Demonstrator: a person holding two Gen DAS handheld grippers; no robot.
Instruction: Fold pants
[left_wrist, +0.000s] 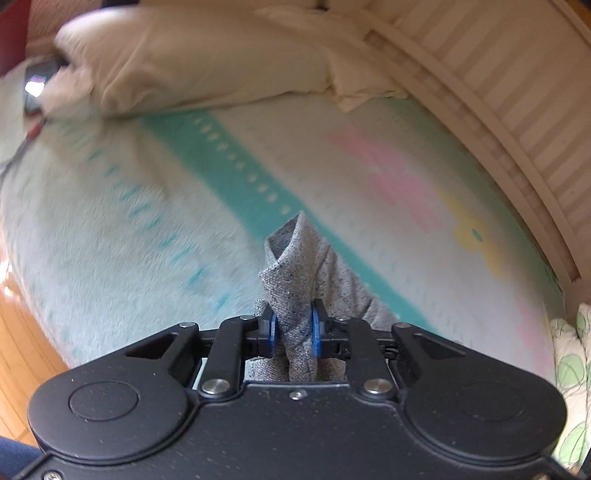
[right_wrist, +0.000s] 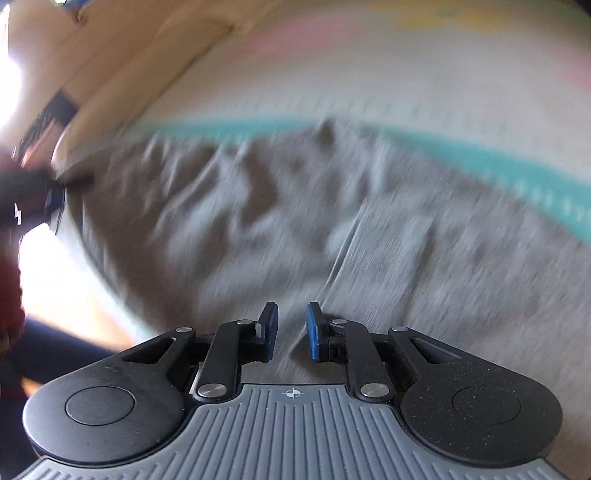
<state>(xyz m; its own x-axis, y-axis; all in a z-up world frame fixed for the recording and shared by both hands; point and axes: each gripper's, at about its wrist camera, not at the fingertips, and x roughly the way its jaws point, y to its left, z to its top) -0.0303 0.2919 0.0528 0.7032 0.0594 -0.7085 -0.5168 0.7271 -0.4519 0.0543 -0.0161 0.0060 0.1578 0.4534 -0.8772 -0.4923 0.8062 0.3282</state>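
The left gripper (left_wrist: 294, 330) has its jaws clamped on a bunched fold of the grey pants (left_wrist: 299, 280); the blue pads (left_wrist: 316, 332) press into the knit cloth from both sides, and the pinched fabric stands up in a peak above the jaws, raised off the bed. Behind it lies the blanket (left_wrist: 155, 229), pale with a teal stripe, pink patches and a yellow flower. A cream pillow (left_wrist: 199, 59) rests at the far end of the bed, and a white striped headboard or rail (left_wrist: 517, 110) curves along the right side. A dark, shiny object (left_wrist: 37, 85) sits beside the pillow's left corner, too blurred to name. Wooden floor (left_wrist: 22, 332) shows at the lower left.

In the right wrist view, heavily blurred, the right gripper (right_wrist: 291, 328) hangs over the main spread of the pants (right_wrist: 258, 221), which lie rumpled on the blanket (right_wrist: 369, 74), with a seam running up from near the jaws. Its jaws stand narrowly apart with a clear gap between the blue pads (right_wrist: 313, 332), and nothing is held in them. At the left edge a dark red sleeve (right_wrist: 11, 258) of the person is visible.
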